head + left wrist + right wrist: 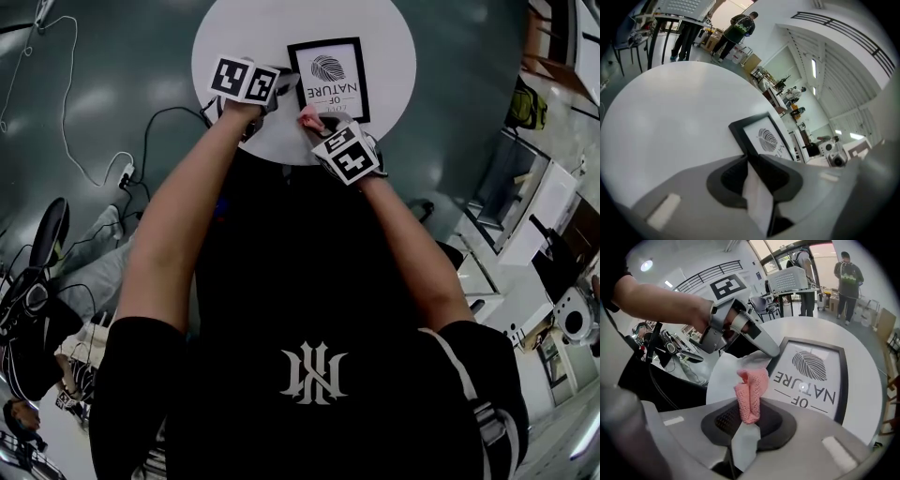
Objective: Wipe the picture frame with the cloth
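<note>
A black picture frame [328, 80] with a leaf print and the words "OF NATURE" lies flat on the round white table [281, 28]. My left gripper [281, 89] is at the frame's near left corner, and its jaws are shut on the frame's black edge [743, 136]. In the left gripper view, that gripper [751, 158] pinches this edge. My right gripper [750, 406] is shut on a bunched pink cloth [751, 392]. It hangs just off the frame's near edge [811, 373], close to the left gripper [771, 351]. From the head, the cloth [307, 117] shows ahead of the right gripper [319, 128].
The table [811, 329] is small, and its near edge is right below my hands. Cables and a power strip [127, 173] lie on the dark floor at left. People [846, 275] stand beside a far table with a basket [790, 277].
</note>
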`<state>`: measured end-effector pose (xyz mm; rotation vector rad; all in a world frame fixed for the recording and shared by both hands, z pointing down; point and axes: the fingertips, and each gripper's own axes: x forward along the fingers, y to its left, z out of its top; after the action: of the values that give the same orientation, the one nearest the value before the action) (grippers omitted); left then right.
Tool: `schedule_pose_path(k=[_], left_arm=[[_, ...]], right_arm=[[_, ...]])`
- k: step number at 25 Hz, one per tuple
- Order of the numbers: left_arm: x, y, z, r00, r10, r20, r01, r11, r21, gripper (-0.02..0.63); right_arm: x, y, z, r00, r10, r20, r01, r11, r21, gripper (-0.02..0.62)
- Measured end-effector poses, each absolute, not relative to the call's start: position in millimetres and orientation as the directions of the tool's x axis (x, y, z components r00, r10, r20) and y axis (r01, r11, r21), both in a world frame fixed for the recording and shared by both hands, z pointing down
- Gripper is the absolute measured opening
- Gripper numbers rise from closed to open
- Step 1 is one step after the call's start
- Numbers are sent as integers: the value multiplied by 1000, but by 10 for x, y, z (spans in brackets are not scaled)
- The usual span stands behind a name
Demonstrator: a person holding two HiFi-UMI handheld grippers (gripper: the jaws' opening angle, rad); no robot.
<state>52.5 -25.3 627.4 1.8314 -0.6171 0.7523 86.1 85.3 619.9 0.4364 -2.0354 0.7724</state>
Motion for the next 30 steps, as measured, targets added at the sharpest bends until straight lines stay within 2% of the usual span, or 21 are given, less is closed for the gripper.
schedule_pose_path(k=[17, 26, 30], left_arm=[[539, -232, 6288, 670, -64, 740, -706, -363, 608, 77], [530, -238, 6284, 670, -62, 740, -704, -370, 606, 77], [561, -270, 6267, 668, -62, 741, -705, -370, 605, 77]], right_arm=[[1311, 761, 6235, -465, -86, 881, -650, 709, -273, 71], [1828, 588, 6249, -365, -159, 917, -719, 674, -169, 71], [2082, 448, 6230, -281, -206, 937, -688, 725, -47, 71]])
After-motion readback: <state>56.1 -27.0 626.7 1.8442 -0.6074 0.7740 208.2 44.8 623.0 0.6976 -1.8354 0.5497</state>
